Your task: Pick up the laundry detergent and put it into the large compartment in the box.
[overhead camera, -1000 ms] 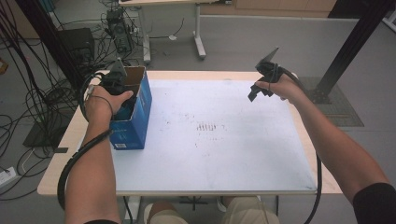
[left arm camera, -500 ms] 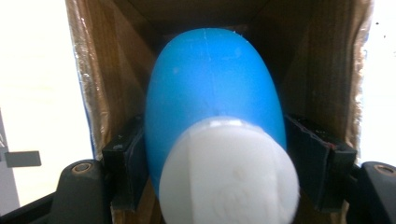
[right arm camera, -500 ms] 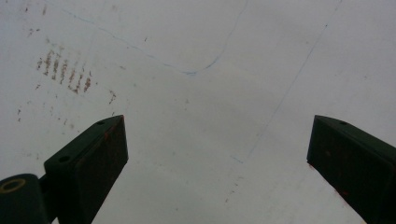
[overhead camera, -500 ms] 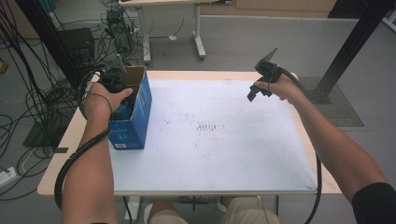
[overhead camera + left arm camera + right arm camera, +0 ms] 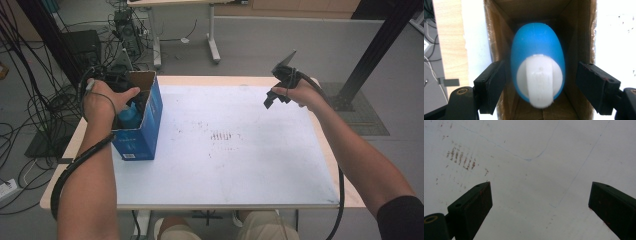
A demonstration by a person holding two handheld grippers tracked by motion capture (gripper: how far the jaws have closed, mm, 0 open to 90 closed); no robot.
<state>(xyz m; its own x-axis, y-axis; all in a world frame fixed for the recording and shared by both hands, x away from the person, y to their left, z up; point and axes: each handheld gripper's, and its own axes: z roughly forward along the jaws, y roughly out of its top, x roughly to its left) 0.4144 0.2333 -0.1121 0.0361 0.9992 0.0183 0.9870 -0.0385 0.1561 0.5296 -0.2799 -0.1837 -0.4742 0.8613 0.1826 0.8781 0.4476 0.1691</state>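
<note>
A light wooden bench (image 5: pixel 345 192) carries a white sheet (image 5: pixel 240 165) that covers most of its top and bears faint reddish-brown smudges (image 5: pixel 222 136) near the middle, and an open blue cardboard box (image 5: pixel 142 132) stands on the sheet's left edge.

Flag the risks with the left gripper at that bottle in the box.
1. The left gripper is open, its jaws straddling the rounded blue plastic bottle; the curved body could slip when squeezed.
2. The tall blue cardboard box is narrow: the jaws could catch its walls.
3. The right gripper hovers apart, so the box could lift or tip.
</note>
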